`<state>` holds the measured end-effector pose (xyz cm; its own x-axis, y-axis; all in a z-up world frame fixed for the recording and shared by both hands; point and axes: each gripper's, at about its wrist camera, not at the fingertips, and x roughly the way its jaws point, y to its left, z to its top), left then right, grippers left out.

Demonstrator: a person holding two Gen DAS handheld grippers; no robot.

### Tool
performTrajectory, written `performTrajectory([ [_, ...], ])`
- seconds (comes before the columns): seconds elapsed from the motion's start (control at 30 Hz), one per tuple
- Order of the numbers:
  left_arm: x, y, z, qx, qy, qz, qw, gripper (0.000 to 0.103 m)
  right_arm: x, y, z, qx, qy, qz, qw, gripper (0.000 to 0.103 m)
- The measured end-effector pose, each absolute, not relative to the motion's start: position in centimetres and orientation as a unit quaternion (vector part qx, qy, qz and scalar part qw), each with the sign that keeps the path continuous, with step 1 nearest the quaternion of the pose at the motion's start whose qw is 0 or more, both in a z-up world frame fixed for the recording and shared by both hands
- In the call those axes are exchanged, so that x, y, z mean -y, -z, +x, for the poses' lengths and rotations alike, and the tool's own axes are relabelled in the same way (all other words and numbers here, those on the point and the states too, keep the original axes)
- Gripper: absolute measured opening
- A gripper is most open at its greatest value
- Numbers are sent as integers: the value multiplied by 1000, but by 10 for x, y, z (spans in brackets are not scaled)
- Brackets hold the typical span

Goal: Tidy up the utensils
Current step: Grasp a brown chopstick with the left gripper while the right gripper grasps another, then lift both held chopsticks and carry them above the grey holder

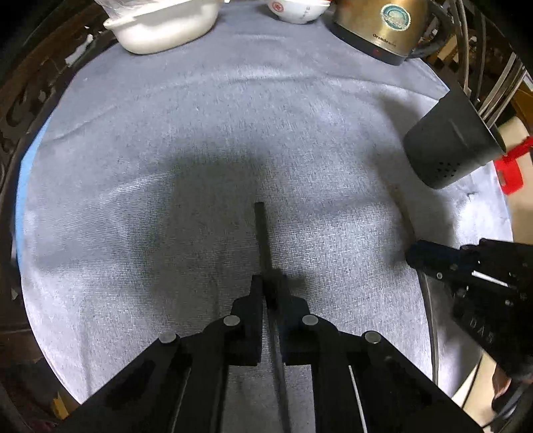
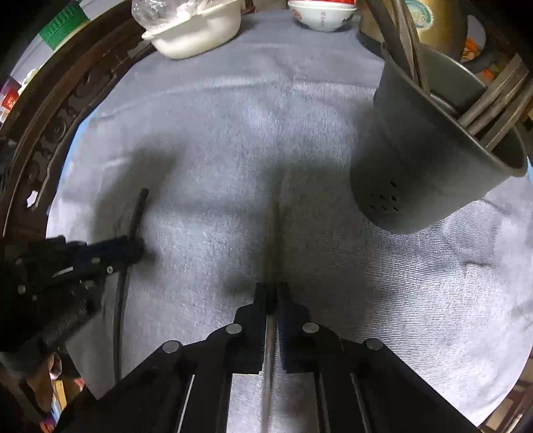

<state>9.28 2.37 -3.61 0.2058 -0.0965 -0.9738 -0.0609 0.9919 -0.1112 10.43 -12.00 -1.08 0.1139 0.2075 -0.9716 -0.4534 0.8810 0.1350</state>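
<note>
Left tool (image 1: 270, 283): clamped on a dark chopstick (image 1: 260, 233), gripped low on the shaft so that the long free end runs forward toward 12 o'clock; probably held so for dropping the tip first into the holder. Same chopstick seen from the right wrist view at 9 o'clock, crossing the left tool there.

Right tool (image 2: 272, 293): closed on a pale chopstick (image 2: 273, 233), also pointing toward 12 o'clock, with a metal-looking part of the shaft passing back between the fingers. Both sticks held well above the gray cloth (image 1: 166, 133) covering the tabletop, one per tool, likely to carry two at once.

Dark utensil holder (image 2: 433, 150) at 2 o'clock in the right wrist view, upright on the cloth, near the right tool; already holding several long utensils, so apparently the destination. Small drain holes low on the wall.

Far edge, at 11 to 1 o'clock: white dish (image 1: 160, 26), small bowl (image 1: 296, 10) with a red mark not readable, then a golden kettle (image 1: 383, 30). Writing on the kettle: something like "Oreidea", not fully clear; round sticker above it, unreadable.
</note>
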Motion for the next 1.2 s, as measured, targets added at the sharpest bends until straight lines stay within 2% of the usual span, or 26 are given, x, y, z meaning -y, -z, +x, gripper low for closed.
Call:
performTrajectory([
  [0.23, -30, 35, 102, -651, 23, -63, 756, 8, 109, 18, 124, -657, -237, -122, 705, 8],
  [0.4, -26, 38, 108, -653, 24, -54, 755, 7, 100, 19, 126, -650, -234, -135, 710, 7],
  [0.5, -33, 36, 101, -651, 27, -90, 753, 6, 108, 20, 117, -641, -236, -94, 724, 6],
  [0.67, -47, 22, 75, -606, 30, -124, 785, 6, 139, 2, 93, -593, -251, 1, 765, 6],
  [0.9, -58, -18, 45, -525, 10, -155, 837, 6, 173, -26, 68, -504, -233, 85, 827, 6],
  [1.1, -59, -69, 32, -364, -31, -178, 914, 6, 188, -64, 42, -343, -169, 115, 917, 6],
  [1.2, -53, -85, 24, -290, -53, -162, 942, 6, 186, -79, 32, -275, -136, 95, 947, 6],
])
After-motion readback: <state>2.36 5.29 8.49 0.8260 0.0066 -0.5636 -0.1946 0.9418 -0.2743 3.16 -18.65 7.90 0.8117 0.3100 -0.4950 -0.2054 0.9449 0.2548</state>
